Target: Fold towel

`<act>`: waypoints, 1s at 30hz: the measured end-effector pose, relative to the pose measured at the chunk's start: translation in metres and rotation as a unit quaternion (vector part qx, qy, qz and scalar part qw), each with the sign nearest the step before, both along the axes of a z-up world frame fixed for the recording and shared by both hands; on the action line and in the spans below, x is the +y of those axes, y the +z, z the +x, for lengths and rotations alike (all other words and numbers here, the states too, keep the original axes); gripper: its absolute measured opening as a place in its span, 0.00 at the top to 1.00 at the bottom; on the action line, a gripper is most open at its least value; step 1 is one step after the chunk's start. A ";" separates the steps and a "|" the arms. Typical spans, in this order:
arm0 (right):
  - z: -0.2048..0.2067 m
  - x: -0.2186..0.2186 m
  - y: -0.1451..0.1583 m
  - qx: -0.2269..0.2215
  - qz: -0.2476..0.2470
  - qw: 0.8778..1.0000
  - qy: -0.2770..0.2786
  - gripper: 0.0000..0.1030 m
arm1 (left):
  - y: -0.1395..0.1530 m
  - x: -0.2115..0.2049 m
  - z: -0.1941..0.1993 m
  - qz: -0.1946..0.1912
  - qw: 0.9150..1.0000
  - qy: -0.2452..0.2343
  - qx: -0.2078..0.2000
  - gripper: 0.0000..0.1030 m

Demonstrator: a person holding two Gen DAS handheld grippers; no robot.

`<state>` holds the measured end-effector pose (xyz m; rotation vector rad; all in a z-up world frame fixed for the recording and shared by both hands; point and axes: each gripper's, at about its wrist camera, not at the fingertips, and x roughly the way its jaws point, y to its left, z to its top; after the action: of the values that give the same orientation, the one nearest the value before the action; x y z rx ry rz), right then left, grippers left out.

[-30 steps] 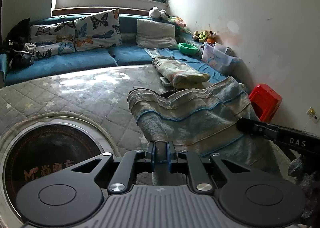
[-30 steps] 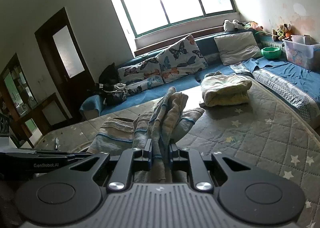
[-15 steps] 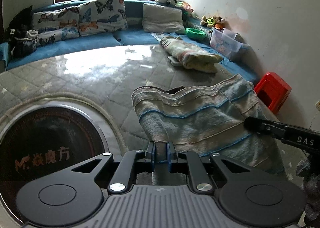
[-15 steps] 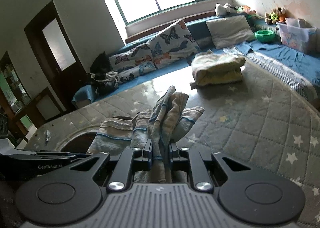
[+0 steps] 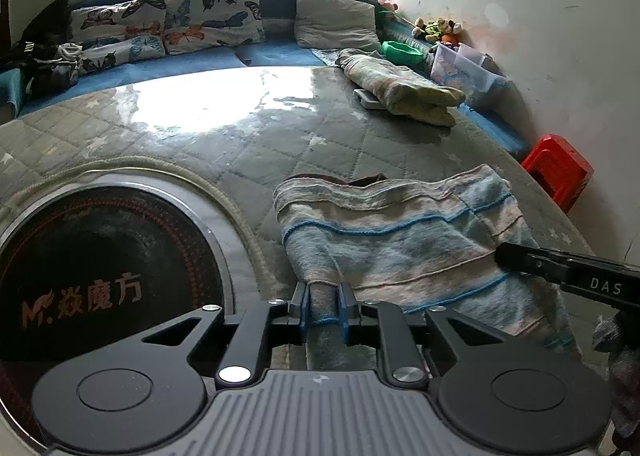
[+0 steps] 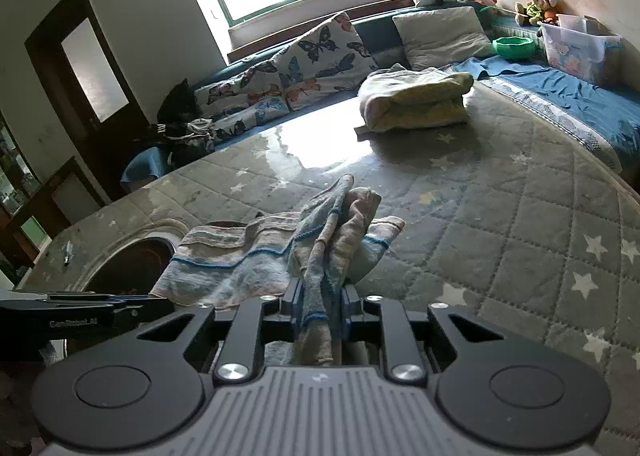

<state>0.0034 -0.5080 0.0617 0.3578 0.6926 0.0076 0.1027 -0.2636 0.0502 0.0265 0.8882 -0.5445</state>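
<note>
The striped towel (image 5: 400, 252) was lying doubled over on the quilted star-print table cover (image 5: 248, 144), near side bunched up at both grippers. The left gripper (image 5: 324, 306) had a rolled corner between its blue pads (image 5: 343, 310) and the jaws were easing apart, cloth still touching both pads. Same deal on the right gripper (image 6: 320, 306): a gathered hem stuck up between its jaws, which were opening too. Over on the left side, the towel's folded edge sat just beside the rope-trimmed rim of the round induction cooktop (image 5: 104, 256) set into the table. The far hem looked wavy, not squared up. Loads of bare cover beyond it; the only thing out there was a folded yellowish blanket (image 6: 416, 100), well apart near the blue sofa (image 6: 560, 88). A red stool (image 5: 558, 170) sat off the table's right edge.
</note>
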 end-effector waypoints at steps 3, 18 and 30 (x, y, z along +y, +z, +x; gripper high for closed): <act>-0.003 -0.001 -0.001 0.004 -0.012 1.000 -0.008 0.77 | -0.003 0.003 0.000 0.005 1.000 0.007 0.001 0.74; -0.044 0.012 0.020 -0.032 -0.044 0.998 0.010 0.77 | 0.009 0.013 -0.041 0.016 1.000 -0.011 -0.022 0.60; -0.072 0.068 0.011 -0.030 -0.125 0.988 0.081 0.60 | -0.004 0.008 -0.087 0.024 0.998 -0.050 -0.027 0.53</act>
<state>-0.0689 -0.4402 0.0723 0.0586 0.6523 0.0853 0.0158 -0.2559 0.0464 0.1296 0.8503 -0.6120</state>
